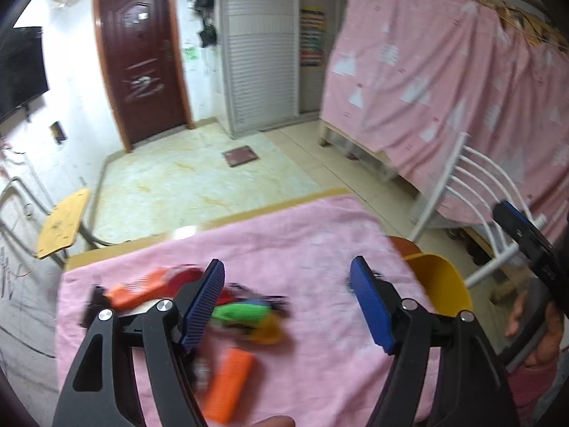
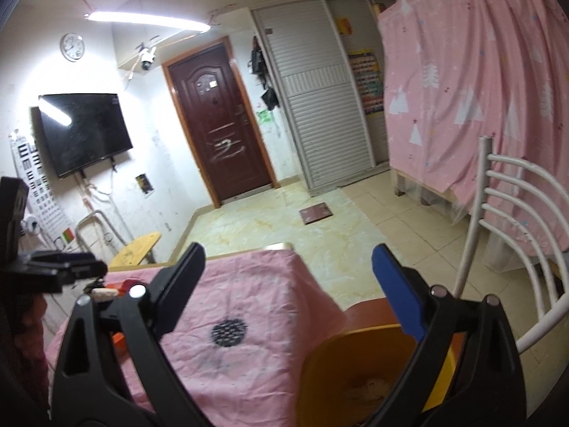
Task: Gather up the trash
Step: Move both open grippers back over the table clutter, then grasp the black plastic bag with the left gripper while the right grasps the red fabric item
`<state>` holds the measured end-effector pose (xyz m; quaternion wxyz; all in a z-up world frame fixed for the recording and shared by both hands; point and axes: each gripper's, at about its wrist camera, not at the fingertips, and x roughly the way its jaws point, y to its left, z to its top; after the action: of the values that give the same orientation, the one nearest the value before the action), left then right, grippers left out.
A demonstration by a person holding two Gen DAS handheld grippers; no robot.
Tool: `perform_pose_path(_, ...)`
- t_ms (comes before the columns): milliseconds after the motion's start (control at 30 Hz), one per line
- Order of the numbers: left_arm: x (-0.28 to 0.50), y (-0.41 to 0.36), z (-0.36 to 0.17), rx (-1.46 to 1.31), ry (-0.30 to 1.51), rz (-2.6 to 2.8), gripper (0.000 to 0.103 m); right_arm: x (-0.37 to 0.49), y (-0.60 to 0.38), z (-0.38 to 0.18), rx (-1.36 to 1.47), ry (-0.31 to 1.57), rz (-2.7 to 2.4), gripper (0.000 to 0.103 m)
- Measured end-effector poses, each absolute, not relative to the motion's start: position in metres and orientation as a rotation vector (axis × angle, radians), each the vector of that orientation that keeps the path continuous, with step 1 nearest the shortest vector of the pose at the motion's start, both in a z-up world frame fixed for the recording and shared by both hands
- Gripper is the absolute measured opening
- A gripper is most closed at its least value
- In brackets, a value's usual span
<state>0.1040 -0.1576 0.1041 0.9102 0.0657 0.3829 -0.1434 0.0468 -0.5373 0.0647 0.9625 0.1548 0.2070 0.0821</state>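
Several pieces of trash lie blurred on the pink-clothed table (image 1: 313, 249): an orange wrapper (image 1: 142, 286), a green one (image 1: 242, 311) and an orange packet (image 1: 229, 379). My left gripper (image 1: 286, 302) is open and empty above the table, just right of this pile. A yellow bin (image 1: 441, 283) stands past the table's right edge; it also shows in the right wrist view (image 2: 359, 366), with pale scraps inside. My right gripper (image 2: 288, 291) is open and empty, over the table's right edge and the bin. A dark patch (image 2: 229, 332) shows on the cloth.
A white metal chair (image 2: 508, 235) stands right of the bin. A yellow-seated chair (image 1: 64, 222) stands left beyond the table. A tall frame draped in pink cloth (image 1: 444, 82) fills the right side. A brown door (image 2: 217, 117) and a wall TV (image 2: 83, 131) are at the far wall.
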Motion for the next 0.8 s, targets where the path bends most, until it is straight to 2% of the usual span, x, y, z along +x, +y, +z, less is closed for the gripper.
perform_pose_path(333, 0.119, -0.062, 0.103, 0.074, 0.792, -0.150, 0.073, 0.066, -0.477, 0.063, 0.278, 0.491, 0.312, 0.091)
perform_pose_path(733, 0.143, 0.038, 0.064, -0.048, 0.889, 0.009, 0.073, 0.093, -0.402, 0.058, 0.193, 0.574, 0.436, 0.091)
perform_pose_path(800, 0.151, 0.051, 0.052, -0.073, 0.914, 0.024, 0.073, 0.098, -0.387, 0.058, 0.174, 0.587, 0.453, 0.095)
